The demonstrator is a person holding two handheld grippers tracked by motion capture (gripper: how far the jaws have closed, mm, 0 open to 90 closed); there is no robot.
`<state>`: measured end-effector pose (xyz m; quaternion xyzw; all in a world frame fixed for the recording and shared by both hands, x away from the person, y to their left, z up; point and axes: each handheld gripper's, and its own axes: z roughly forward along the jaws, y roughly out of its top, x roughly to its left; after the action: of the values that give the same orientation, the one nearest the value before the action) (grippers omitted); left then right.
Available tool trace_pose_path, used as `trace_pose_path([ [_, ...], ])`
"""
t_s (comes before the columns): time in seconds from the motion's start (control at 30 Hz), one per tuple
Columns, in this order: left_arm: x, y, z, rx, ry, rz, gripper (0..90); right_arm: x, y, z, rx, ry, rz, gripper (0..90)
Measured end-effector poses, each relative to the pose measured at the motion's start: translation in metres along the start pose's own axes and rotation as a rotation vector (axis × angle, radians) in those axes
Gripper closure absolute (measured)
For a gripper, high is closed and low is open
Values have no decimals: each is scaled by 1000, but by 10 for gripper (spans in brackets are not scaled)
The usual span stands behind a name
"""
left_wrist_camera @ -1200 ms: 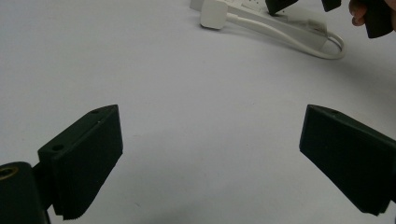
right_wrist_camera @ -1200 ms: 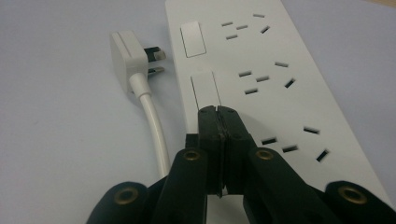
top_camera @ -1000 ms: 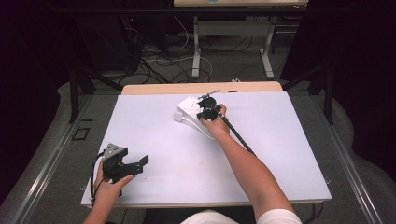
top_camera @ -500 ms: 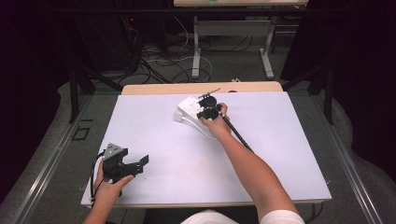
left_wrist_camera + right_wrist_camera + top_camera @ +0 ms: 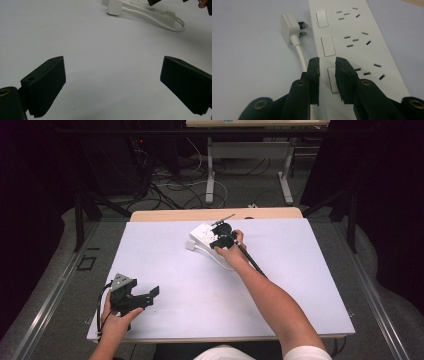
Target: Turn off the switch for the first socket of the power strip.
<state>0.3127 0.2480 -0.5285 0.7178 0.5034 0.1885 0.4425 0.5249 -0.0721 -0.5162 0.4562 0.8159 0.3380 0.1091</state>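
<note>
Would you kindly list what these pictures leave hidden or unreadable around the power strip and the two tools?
- Right gripper view: the right tool covers part of the nearest switch on the power strip; contact with it cannot be judged.
- Same view: the cable from the plug passes behind the jaws.
- Left gripper view: the top edge cuts off the strip.
- High view: strip sockets too small; the hand hides its near end.

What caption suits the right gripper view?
Right gripper, jaws nearly closed, above a white power strip beside its plug.
</note>
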Motion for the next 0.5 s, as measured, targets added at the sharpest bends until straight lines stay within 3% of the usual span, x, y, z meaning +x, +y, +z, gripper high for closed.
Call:
trace_pose_path([
  [0.17, 0, 0, 0, -3, 2, 4, 63, 2, 0, -4, 36, -14, -9, 662],
  [0.27, 0, 0, 0, -1, 1, 2, 63, 3, 0, -6, 22, -1, -16, 627],
  [0.4, 0, 0, 0, -2, 1, 3, 63, 5, 1, -11, 55, 8, -9, 580],
  [0.47, 0, 0, 0, 0, 2, 2, 63, 6, 0, -11, 39, 18, 0, 553],
  [0.5, 0, 0, 0, -4, 3, 5, 63, 6, 0, -11, 41, 25, -17, 539],
])
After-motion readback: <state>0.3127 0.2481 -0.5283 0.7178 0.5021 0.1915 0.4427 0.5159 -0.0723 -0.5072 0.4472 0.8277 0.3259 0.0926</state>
